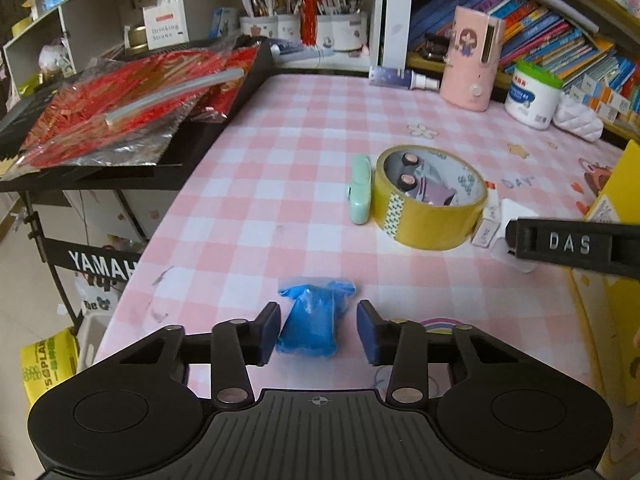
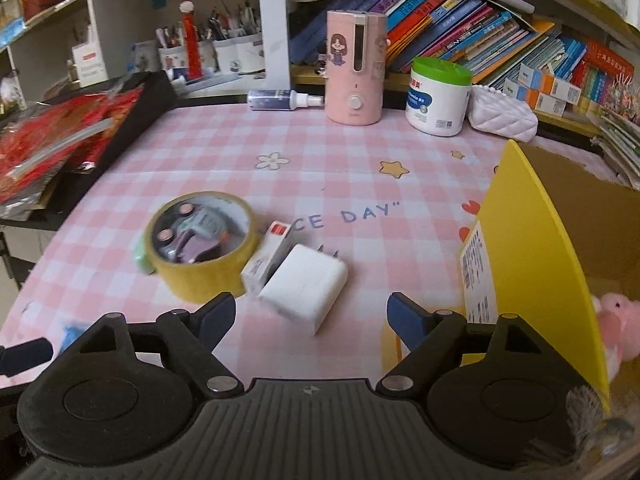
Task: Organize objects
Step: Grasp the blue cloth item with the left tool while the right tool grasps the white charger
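My left gripper (image 1: 318, 330) is open, its pads on either side of a small blue packet (image 1: 314, 322) on the pink checked tablecloth; they do not grip it. A yellow tape roll (image 1: 430, 196) with a toy car inside lies beyond, a mint green item (image 1: 360, 190) to its left. My right gripper (image 2: 310, 316) is open, just above a white charger plug (image 2: 306, 286). A small white box (image 2: 266, 258) lies between the plug and the tape roll (image 2: 202, 244). The right gripper's finger (image 1: 568, 246) shows in the left wrist view.
A yellow cardboard box (image 2: 532, 236) holding a pink plush toy (image 2: 618, 320) stands at the right. A pink humidifier (image 2: 354, 68), white jar (image 2: 438, 98), spray bottle (image 2: 282, 100) and white pouch (image 2: 502, 118) line the back. A black keyboard with red foil bags (image 1: 132, 108) is at the left.
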### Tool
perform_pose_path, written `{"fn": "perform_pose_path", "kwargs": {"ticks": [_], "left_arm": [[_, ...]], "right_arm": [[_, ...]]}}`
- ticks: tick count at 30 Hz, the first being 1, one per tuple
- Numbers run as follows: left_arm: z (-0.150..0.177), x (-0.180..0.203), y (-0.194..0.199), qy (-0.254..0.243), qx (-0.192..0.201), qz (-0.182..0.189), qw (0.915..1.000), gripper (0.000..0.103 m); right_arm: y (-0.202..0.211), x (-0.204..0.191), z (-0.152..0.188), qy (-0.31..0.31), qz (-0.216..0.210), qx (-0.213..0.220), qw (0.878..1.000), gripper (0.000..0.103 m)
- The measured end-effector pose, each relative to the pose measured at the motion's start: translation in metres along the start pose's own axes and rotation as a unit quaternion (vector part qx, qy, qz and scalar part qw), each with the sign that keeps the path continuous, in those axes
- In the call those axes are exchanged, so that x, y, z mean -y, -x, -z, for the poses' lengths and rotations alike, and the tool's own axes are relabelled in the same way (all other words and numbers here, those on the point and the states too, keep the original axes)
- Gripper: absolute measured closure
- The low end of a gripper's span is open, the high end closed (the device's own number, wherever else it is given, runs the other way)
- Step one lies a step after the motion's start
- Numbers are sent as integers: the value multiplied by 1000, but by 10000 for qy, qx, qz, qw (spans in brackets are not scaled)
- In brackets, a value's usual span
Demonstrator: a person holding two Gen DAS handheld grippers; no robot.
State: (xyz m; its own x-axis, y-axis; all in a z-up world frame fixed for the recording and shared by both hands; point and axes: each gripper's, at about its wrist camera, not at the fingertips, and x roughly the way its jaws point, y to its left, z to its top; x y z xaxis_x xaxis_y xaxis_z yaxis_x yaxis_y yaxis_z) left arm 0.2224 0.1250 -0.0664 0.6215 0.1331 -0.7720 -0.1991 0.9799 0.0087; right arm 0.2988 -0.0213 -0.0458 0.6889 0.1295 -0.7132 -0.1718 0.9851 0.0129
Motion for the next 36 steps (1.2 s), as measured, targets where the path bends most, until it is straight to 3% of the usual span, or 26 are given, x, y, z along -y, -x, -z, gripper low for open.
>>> {"fn": "perform_pose_path", "kwargs": {"ticks": [2, 9, 13, 17, 28, 30, 31, 32, 36], "left_arm": [[0, 0, -6, 5, -85, -8, 10000, 76], [-3, -2, -8, 37, -94, 113, 9999, 78], [-3, 0, -5, 57, -83, 208, 9997, 78], [-5, -1, 3, 133, -2, 282, 9995, 78], [6, 7, 28, 113, 83, 523, 9985, 78], [7, 7, 32, 86, 105, 510, 9986, 79], [8, 6, 34, 73, 121, 503, 9986, 79], [9, 5, 35, 74, 131, 499, 9986, 78], [11, 2, 41, 117, 156, 491, 9986, 79]], "right_arm": [[-9, 3, -2, -84, 80, -49, 9999, 23], [-37, 2, -8, -144, -14, -331, 9993, 29], [-48, 1, -7, -114, -140, -359, 9992, 48], [-41, 2, -5, 99, -197, -293, 9993, 58], [-10, 9, 18, 398, -263, -618, 9969, 58], [-12, 8, 19, 367, -196, -650, 9970, 53], [-12, 8, 17, 350, -150, -589, 9975, 43], [-12, 7, 16, 361, -117, -476, 9981, 38], [-23, 4, 15, 421, -109, -469, 9980, 43]]}}
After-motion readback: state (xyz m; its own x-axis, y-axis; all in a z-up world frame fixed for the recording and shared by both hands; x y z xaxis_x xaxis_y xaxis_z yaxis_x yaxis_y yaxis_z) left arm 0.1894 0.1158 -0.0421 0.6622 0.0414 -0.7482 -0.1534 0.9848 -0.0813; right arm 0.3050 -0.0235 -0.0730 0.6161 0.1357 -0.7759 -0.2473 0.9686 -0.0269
